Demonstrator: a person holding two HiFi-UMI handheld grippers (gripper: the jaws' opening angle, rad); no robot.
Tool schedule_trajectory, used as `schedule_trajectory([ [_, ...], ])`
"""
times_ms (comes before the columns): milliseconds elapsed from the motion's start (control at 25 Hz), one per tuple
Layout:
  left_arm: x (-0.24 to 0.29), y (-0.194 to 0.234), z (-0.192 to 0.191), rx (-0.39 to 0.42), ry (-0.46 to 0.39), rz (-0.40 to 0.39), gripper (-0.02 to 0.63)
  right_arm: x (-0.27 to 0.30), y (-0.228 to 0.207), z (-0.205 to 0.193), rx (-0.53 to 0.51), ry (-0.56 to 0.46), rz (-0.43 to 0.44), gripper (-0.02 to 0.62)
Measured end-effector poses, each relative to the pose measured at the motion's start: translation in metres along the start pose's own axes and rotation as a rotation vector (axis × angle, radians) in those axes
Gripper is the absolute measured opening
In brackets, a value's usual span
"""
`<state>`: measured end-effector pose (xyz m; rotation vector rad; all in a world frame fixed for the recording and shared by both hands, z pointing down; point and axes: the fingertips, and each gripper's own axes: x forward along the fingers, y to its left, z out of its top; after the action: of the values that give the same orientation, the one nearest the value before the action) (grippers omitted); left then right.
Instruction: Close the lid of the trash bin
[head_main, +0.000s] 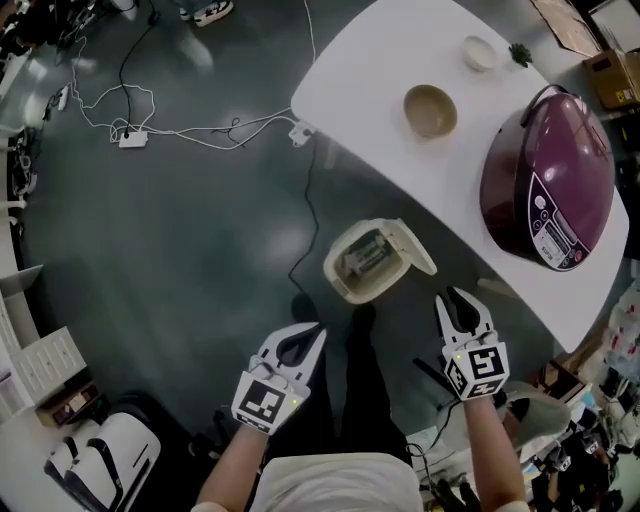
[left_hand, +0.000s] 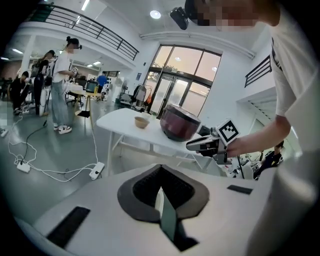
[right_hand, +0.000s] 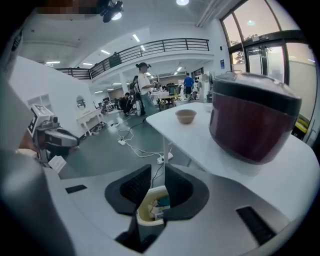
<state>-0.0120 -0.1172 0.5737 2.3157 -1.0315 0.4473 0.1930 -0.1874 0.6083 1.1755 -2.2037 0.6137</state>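
On the grey floor (head_main: 180, 230) just beside the white table (head_main: 370, 80), the trash bin (head_main: 345, 278) stands with its lid (head_main: 412, 245) swung open. Left gripper (head_main: 316, 332) is pressed together and empty, while right gripper (head_main: 450, 300) is slightly parted, with nothing between its jaws.

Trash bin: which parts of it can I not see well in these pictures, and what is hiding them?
Head view: the trash bin is seen from above, so its base is hidden; the items inside are too small to name.
Right gripper view: the right hand-held gripper covers all but a slice of the bin.
Left gripper view: the bin does not show; the left hand-held gripper fills the lower frame.
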Motion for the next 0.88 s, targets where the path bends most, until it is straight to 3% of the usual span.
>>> schedule_trajectory([
  [360,0.052,0.014,-0.055,0.028,0.035,-0.033,0.014,0.064,-0.037,-0.073,-0.025,0.087,-0.025,0.100],
  [880,0.092,0.033,-0.119,-0.035,0.078,-0.033,0.014,0.134,-0.078,-0.139,-0.044,0.211,-0.027,0.100],
])
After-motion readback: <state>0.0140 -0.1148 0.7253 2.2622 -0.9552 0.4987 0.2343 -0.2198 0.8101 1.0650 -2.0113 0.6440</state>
